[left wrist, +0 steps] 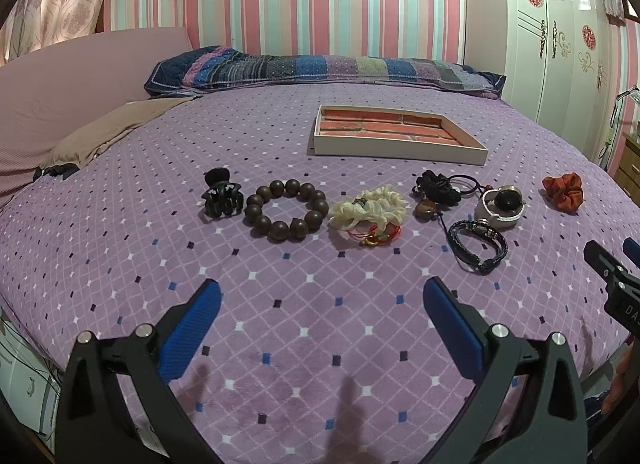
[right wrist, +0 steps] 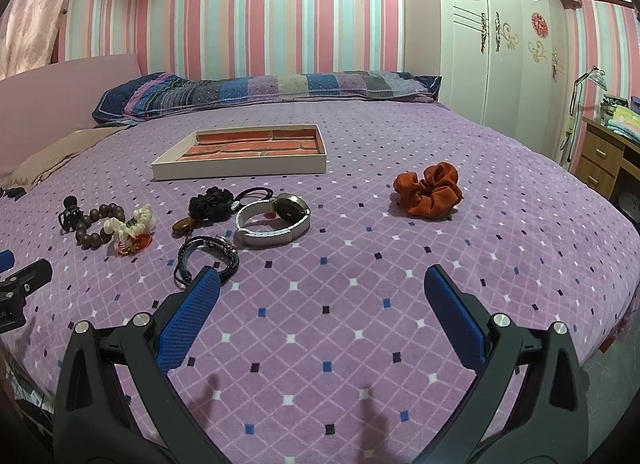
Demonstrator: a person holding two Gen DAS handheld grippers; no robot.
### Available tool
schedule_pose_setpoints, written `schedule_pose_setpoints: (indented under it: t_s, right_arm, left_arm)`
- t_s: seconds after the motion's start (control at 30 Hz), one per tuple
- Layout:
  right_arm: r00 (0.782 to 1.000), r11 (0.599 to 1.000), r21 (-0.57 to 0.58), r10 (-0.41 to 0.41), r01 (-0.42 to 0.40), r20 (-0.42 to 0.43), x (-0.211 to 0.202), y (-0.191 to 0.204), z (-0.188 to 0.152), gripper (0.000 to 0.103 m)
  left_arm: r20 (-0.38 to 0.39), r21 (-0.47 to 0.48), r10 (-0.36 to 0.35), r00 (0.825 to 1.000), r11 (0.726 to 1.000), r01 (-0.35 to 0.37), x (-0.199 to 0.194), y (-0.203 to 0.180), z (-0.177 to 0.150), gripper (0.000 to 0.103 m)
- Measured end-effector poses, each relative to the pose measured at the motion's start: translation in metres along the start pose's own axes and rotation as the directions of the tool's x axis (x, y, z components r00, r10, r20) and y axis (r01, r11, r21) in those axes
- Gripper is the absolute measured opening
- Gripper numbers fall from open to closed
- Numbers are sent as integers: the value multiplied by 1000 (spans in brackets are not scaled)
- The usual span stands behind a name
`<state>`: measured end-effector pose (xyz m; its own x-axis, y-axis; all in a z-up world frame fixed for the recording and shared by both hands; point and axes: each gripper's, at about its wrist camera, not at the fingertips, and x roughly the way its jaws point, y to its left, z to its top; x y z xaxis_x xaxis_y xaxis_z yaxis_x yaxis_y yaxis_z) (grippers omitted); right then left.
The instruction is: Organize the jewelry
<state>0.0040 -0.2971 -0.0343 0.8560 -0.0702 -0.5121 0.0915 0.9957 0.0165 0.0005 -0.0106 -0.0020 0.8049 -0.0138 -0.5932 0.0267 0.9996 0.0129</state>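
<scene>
A row of jewelry lies on the purple bedspread: a black claw clip (left wrist: 222,198), a brown bead bracelet (left wrist: 286,210), a cream scrunchie (left wrist: 370,210) over a red cord charm (left wrist: 374,238), a black scrunchie with hair ties (left wrist: 440,188), a white-strap watch (right wrist: 274,220), a black braided bracelet (right wrist: 208,258) and an orange scrunchie (right wrist: 430,190). Behind them sits a shallow white box (left wrist: 396,130) with a brick-print floor, nothing in it. My left gripper (left wrist: 322,298) and right gripper (right wrist: 322,288) hover open in front of the row, both holding nothing.
A striped pillow (left wrist: 320,68) lies at the head of the bed, a tan cloth (left wrist: 116,130) at the left. A white wardrobe (right wrist: 508,44) and a wooden desk (right wrist: 604,160) stand to the right. Bare bedspread (right wrist: 500,264) stretches right of the orange scrunchie.
</scene>
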Motion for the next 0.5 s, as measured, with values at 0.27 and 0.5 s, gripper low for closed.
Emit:
schedule_pose_setpoints:
  t_s: [0.27,0.5]
  right_arm:
    - [1000,1000,-1,-5,5,-1,0,1,0,99]
    - [1000,1000,-1,-5,5,-1,1,0,0,99]
  left_arm:
    - [0,0,0,1000,1000,0,0,2,0,99]
    - [-2,-1,-1,1000,1000,1,0,1,0,99]
